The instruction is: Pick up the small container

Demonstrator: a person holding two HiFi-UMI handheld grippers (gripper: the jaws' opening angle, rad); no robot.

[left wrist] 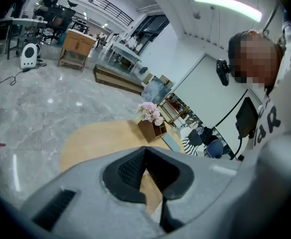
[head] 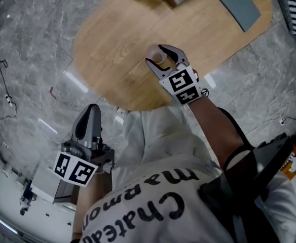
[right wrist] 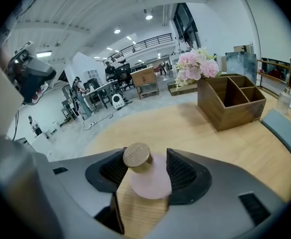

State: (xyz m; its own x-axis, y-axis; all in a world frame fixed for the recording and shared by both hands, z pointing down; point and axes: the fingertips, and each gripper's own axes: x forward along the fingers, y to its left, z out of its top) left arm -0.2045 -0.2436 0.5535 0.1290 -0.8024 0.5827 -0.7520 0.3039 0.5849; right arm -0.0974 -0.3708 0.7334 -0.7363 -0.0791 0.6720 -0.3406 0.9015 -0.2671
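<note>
The small pink container [right wrist: 149, 182], a rounded bottle topped by a flat, round, gold-brown cap [right wrist: 137, 156], is seen between the jaws of the right gripper [right wrist: 144, 171]. The jaws are drawn in to about the width of the bottle. The pale body is met by the black ribbed pad on one side, and the cap is pressed toward the pad on the other, so the bottle is held tilted, its cap leaning away from upright. Whether its base is clear of the surface cannot be told.

From the head view, the right gripper [head: 162, 58] is seen reached out over the light oval wooden table [head: 112, 39], with the container [head: 154, 54] bracketed closely by the two curved grey jaws.

Beyond the jaw tips, well apart from them, a brown wooden organiser box with open compartments [right wrist: 230, 103] is set on the table. A bunch of pink flowers [right wrist: 195, 63] shows just beside the box at its far corner. A flat grey-blue pad [right wrist: 285, 128] lies off to one side of the jaws, near the table edge.

The left gripper [left wrist: 145, 153] is shown with its pad tips brought together, and nothing is caught between them. It [head: 91, 116] is held low, off the table, over the grey marble floor [head: 31, 59].
</note>
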